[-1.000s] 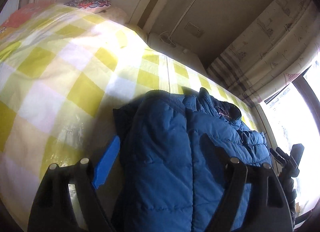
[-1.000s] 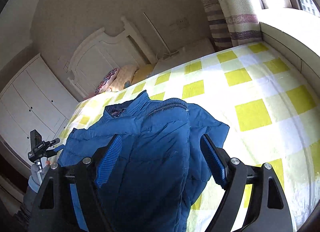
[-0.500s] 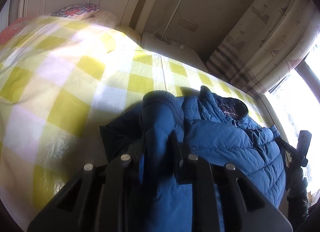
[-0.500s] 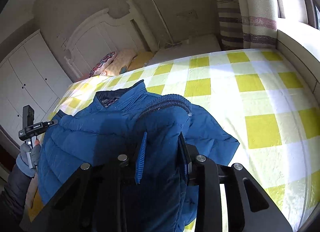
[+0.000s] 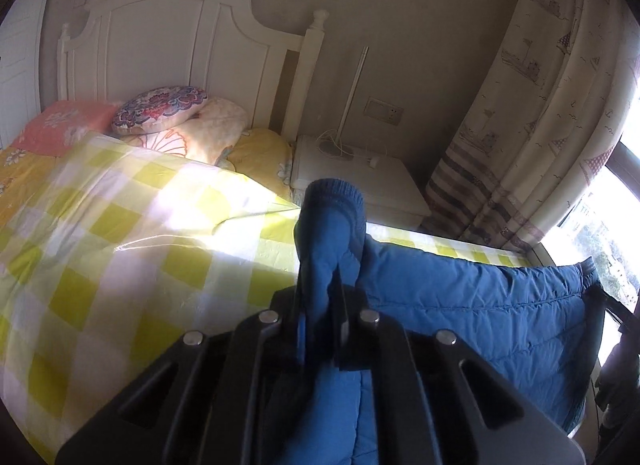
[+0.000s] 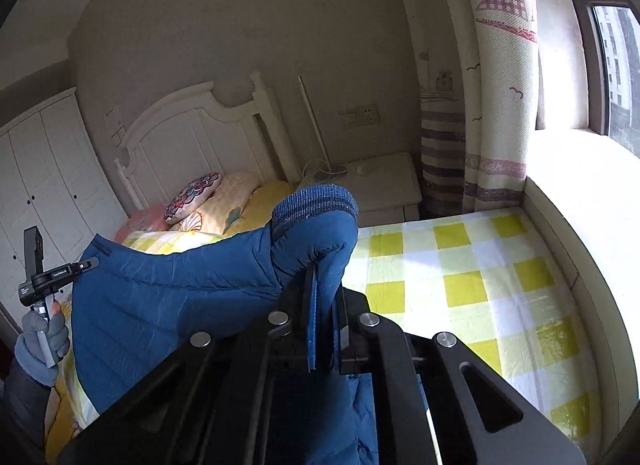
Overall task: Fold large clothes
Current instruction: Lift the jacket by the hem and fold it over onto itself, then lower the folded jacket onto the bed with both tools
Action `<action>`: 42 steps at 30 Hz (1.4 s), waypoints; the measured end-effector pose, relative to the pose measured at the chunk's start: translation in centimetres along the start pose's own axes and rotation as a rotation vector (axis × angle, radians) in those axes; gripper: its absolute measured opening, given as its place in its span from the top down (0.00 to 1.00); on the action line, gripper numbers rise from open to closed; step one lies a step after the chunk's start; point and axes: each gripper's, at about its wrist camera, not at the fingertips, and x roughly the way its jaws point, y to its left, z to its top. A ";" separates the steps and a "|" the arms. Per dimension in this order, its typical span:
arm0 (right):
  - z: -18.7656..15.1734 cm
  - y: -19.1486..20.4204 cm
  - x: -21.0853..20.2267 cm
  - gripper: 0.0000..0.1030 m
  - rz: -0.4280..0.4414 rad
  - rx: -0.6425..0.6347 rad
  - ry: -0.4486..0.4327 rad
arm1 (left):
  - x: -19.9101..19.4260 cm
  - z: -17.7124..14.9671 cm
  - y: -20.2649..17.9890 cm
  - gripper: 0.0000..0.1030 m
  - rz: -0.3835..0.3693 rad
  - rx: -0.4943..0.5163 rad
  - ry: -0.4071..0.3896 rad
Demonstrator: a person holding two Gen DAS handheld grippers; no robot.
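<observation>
A blue quilted puffer jacket (image 5: pixel 480 305) is lifted off the bed and stretched between my two grippers. My left gripper (image 5: pixel 320 305) is shut on one sleeve near its knitted cuff (image 5: pixel 332 197). My right gripper (image 6: pixel 324 305) is shut on the other sleeve near its knitted cuff (image 6: pixel 316 203). The jacket body (image 6: pixel 160 297) hangs between them above the yellow-and-white checked bedspread (image 6: pixel 460 285). In the right wrist view the left gripper (image 6: pixel 44 277) shows at the far left, held by a gloved hand.
The bed's white headboard (image 5: pixel 168 45) and several pillows (image 5: pixel 160 109) lie ahead. A white nightstand (image 5: pixel 360 177) stands beside the bed, with a patterned curtain (image 5: pixel 540 105) and a bright window (image 6: pixel 616 65) at the right. White wardrobes (image 6: pixel 40 185) stand at the left.
Both grippers closed on the jacket sleeves and then lifted them; the jacket has risen off the bedspread and now hangs stretched between the grippers.
</observation>
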 end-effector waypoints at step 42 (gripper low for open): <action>-8.5 14.4 17.8 0.49 -0.114 -0.379 0.307 | 15.3 -8.4 -13.3 0.15 0.193 0.302 0.148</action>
